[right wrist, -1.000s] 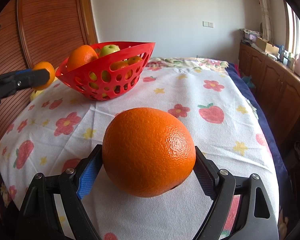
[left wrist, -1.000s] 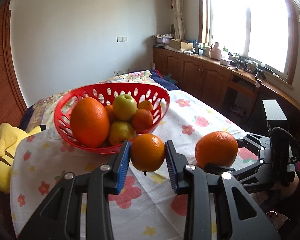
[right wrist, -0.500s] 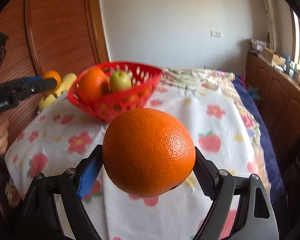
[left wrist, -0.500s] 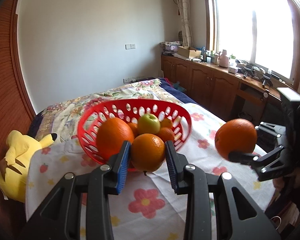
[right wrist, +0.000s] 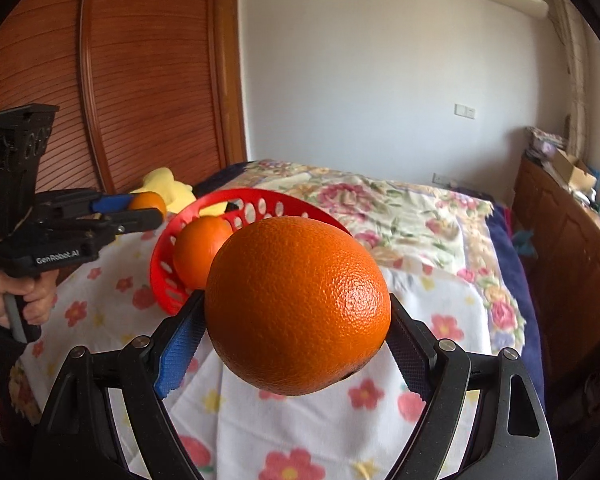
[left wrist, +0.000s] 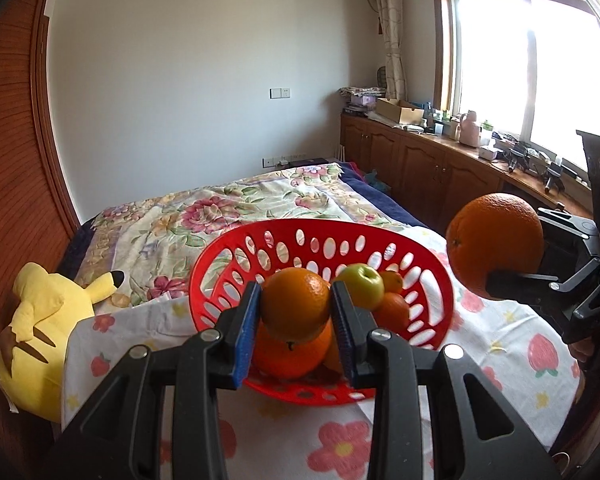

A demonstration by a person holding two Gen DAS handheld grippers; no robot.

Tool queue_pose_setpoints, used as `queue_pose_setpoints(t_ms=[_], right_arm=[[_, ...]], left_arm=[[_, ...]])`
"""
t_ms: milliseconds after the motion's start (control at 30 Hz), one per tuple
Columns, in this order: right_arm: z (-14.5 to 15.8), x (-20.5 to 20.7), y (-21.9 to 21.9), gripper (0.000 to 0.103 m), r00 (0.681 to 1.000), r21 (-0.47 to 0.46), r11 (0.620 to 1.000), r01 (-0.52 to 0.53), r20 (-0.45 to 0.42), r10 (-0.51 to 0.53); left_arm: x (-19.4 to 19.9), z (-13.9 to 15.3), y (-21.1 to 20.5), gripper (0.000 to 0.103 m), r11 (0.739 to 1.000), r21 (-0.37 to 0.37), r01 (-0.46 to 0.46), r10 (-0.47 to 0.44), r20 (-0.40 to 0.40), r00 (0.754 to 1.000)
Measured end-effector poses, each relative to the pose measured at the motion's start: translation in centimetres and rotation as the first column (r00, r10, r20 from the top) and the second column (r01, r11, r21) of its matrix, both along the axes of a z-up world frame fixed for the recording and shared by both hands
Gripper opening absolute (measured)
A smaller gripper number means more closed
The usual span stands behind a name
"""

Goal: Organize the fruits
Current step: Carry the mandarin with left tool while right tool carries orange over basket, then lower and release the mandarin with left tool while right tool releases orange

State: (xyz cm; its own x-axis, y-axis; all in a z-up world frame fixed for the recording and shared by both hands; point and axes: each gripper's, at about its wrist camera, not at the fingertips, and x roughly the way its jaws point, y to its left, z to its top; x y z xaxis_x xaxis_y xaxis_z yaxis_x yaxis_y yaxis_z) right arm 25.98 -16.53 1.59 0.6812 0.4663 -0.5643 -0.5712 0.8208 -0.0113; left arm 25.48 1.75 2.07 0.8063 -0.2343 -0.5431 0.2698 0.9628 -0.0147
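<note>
My left gripper is shut on a small orange and holds it in the air just before the near rim of the red basket. The basket holds a large orange, a green apple and smaller oranges. My right gripper is shut on a big orange, raised to the right of the basket. The big orange also shows in the left wrist view, and the left gripper in the right wrist view.
The basket stands on a white flowered cloth over a bed with a floral quilt. A yellow plush toy lies at the left edge. Wooden cabinets run along the right wall under the window.
Both grippers have risen with their oranges. The left one has moved forward to the basket's near rim; the right one has come closer to the basket's right side.
</note>
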Motion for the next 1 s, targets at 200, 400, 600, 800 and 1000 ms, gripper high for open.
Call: queue_pose_setpoints(t_ms=[200, 400, 600, 800, 1000], right_arm=[[0.0, 3.5, 2.4, 0.087, 0.999, 0.001, 0.999, -0.038, -0.017, 0.038], [-0.3, 7.2, 4.3, 0.087, 0.997, -0.014, 0.998, -0.064, -0.047, 0.063], [-0.8, 10.2, 6.4, 0.087, 0.992, -0.054, 0.994, -0.100, -0.084, 0.095], [-1.5, 12.4, 8.2, 0.087, 0.985, -0.103, 0.986, -0.131, -0.124, 0.118], [-2.6, 13.7, 9.6, 0.087, 0.978, -0.152, 0.976, -0.156, -0.160, 0.131]], left_arm=[[2.2, -0.1, 0.7, 0.033, 1.000, 0.004, 0.002, -0.002, -0.006, 1.000], [4.2, -0.5, 1.5, 0.033, 1.000, -0.012, -0.009, 0.009, -0.020, 1.000], [5.9, -1.1, 1.8, 0.033, 1.000, -0.007, -0.015, 0.015, -0.035, 0.999], [7.0, -1.7, 2.0, 0.033, 1.000, -0.001, -0.018, 0.018, -0.051, 0.999], [7.6, -2.2, 2.0, 0.033, 1.000, 0.000, -0.023, 0.023, -0.064, 0.998]])
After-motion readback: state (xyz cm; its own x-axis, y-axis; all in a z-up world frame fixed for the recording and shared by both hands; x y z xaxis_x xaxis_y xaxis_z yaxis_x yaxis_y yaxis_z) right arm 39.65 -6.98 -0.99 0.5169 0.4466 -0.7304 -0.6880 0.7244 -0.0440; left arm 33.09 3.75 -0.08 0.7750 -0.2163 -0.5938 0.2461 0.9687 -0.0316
